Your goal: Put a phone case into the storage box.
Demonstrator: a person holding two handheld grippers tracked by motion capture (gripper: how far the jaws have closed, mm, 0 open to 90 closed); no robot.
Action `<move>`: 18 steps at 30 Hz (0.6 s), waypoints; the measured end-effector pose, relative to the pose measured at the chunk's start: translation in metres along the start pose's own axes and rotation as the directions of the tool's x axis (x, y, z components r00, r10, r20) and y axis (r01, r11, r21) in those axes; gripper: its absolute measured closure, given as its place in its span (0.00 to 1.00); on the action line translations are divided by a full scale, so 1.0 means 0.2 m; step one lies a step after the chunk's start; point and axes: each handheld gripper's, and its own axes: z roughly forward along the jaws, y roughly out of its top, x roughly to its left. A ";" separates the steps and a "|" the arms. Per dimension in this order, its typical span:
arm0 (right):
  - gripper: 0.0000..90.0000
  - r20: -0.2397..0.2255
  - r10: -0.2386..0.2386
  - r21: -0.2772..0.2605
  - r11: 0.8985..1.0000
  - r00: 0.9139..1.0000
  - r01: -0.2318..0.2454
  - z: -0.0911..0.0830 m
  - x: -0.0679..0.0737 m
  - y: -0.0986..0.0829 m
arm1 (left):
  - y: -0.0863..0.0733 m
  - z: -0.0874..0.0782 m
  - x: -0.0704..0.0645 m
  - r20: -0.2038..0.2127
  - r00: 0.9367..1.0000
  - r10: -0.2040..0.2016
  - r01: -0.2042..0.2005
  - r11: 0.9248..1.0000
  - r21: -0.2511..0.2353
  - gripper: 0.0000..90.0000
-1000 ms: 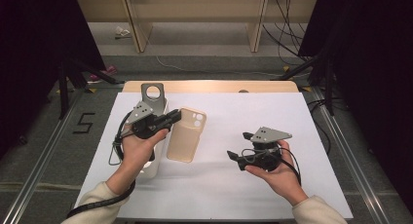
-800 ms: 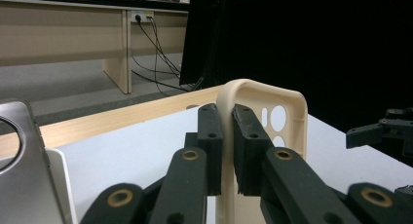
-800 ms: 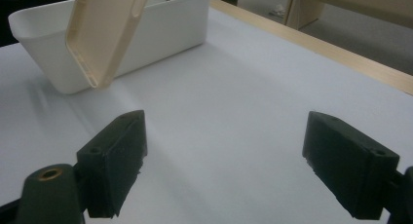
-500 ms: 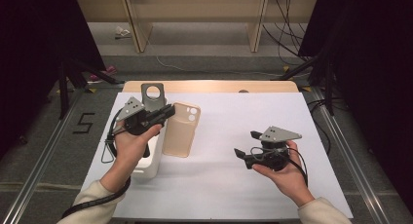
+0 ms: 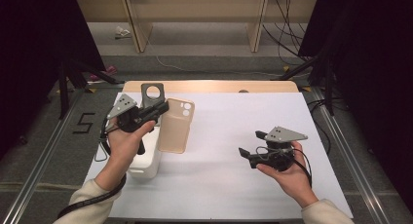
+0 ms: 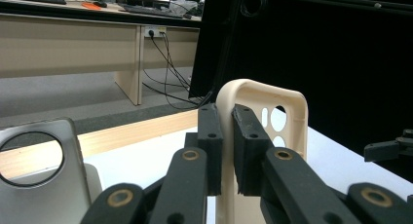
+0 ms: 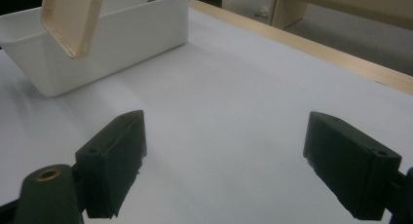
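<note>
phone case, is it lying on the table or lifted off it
Lifted. The left gripper is shut on the phone case rim, and the right gripper view shows it hanging clear above the white bin.

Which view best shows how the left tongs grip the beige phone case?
The left gripper view: the left tongs pinch the phone case by its side wall, close up. The high view shows the whole case hanging from them; the right gripper view catches just a corner.
</note>
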 end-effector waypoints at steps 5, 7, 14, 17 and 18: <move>0.18 0.004 0.007 -0.002 1.000 1.000 -0.007 -0.01 -0.01 -0.01 | 0.01 -0.01 0.01 -0.003 1.000 0.000 0.000 1.000 -0.003 0.92; 0.18 0.005 0.009 -0.003 1.000 1.000 -0.009 -0.01 -0.01 -0.01 | 0.01 -0.01 0.01 -0.006 1.000 -0.001 0.001 1.000 -0.005 0.92; 0.18 0.010 0.016 -0.003 1.000 1.000 -0.016 -0.02 -0.02 -0.01 | 0.02 -0.02 0.03 -0.020 1.000 0.011 -0.011 1.000 -0.012 0.92; 0.18 0.010 0.019 -0.005 1.000 1.000 -0.019 -0.03 -0.03 -0.02 | 0.03 -0.03 0.04 -0.024 1.000 0.010 -0.011 1.000 -0.013 0.92; 0.18 0.012 0.021 -0.005 1.000 1.000 -0.021 -0.03 -0.03 -0.02 | 0.03 -0.03 0.04 -0.026 1.000 0.010 -0.011 1.000 -0.014 0.92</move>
